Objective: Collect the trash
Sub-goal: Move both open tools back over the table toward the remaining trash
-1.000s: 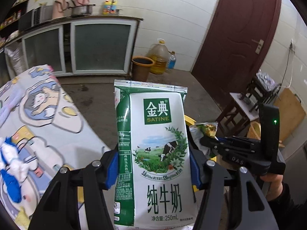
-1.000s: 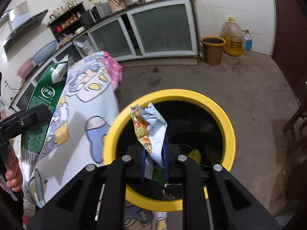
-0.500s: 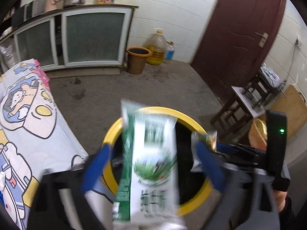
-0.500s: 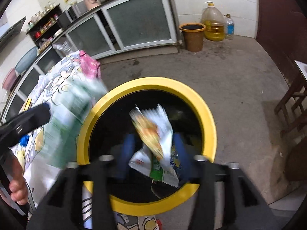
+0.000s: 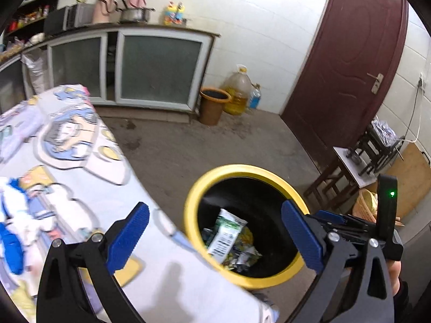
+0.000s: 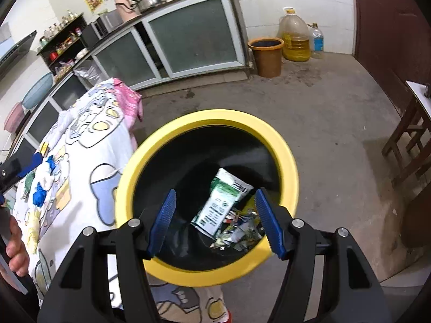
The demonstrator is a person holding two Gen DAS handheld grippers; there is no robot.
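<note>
your left gripper (image 5: pixel 214 238) has its jaws spread wide with nothing between the ribbed blue pads (image 5: pixel 126 238), and your right gripper (image 6: pixel 215 222) is spread and empty too, poised directly over the bin (image 6: pixel 285 161). so, judging by this, the drop step looks finished for both hands.

the bin is your landmark: a round, black-lined tub with a thick, smooth yellow rim. inside it, at the bottom, the milk carton (image 6: pixel 219 206) lies tilted, a soft green-and-white pouch, resting on crinkled foil wrappers (image 6: pixel 237 235).

just beside the bin, on your left, is the table under a cartoon-printed cloth (image 5: pixel 80 188), soft and slightly wrinkled. on the cloth, well away from the bin, small blue and white scraps (image 6: pixel 44 179) lie near your left gripper's side; i cannot tell what they are made of.

the next move probably calls for swinging away from the bin toward those scraps, jaws kept apart, and approaching low without snagging the cloth.
</note>
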